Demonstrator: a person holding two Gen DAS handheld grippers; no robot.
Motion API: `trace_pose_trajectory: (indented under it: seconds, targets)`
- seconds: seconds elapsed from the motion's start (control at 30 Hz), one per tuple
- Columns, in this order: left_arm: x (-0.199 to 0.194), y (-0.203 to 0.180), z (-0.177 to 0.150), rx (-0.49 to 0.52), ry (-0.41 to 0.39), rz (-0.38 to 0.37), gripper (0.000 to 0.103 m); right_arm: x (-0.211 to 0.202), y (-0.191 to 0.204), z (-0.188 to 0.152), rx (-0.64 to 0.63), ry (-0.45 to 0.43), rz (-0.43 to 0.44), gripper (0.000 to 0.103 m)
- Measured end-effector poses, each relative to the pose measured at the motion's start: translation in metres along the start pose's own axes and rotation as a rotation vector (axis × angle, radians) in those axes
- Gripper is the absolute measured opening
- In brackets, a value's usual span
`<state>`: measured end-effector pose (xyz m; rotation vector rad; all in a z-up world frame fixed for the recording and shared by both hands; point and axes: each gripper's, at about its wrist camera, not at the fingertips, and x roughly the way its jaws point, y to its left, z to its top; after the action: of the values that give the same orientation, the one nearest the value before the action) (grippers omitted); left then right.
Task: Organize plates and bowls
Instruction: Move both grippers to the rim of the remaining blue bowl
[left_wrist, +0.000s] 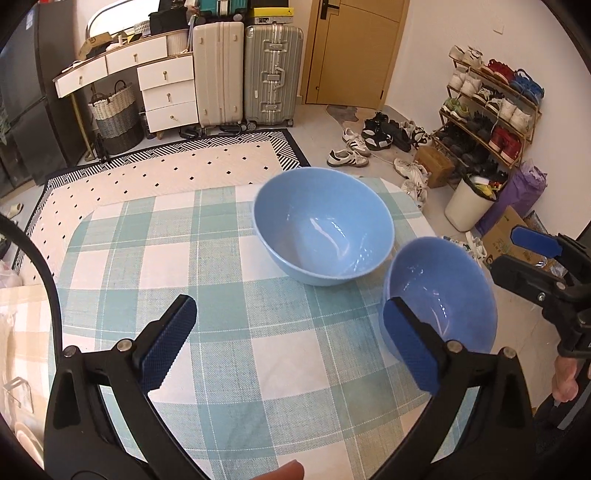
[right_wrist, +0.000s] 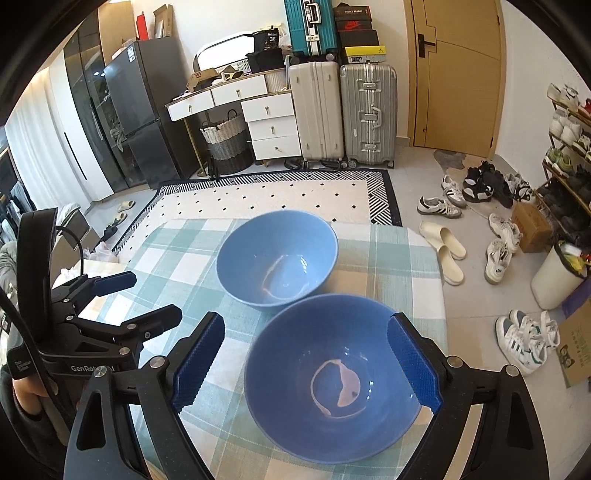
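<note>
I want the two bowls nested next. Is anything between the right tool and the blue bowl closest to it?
Nothing visible. The near blue ceramic bowl sits between the open fingers of the right tool, on the checked tablecloth; the far blue ceramic bowl stands just beyond.

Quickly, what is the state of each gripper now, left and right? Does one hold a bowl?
Left gripper: open, holding nothing.
Right gripper: open around the near blue bowl, not gripping it.
</note>
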<state>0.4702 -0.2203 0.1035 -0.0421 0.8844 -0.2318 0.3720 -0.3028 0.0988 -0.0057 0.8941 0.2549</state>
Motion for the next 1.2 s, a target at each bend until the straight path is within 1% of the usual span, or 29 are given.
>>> trace_pose_trajectory:
  seconds: [0.3, 0.77, 1.2]
  targets:
    - [0.001, 0.011, 0.011, -0.01, -0.01, 0.017, 0.1, 0.01, 0.0, 0.01, 0.007, 0.0, 0.011, 0.091]
    - [0.011, 0.028, 0.03, -0.034, -0.027, 0.046, 0.1, 0.028, -0.011, 0.027, 0.064, -0.01, 0.039, 0.091]
    - [0.022, 0.03, 0.052, -0.017, -0.044, 0.07, 0.101, 0.049, -0.025, 0.043, 0.107, 0.002, 0.064, 0.091]
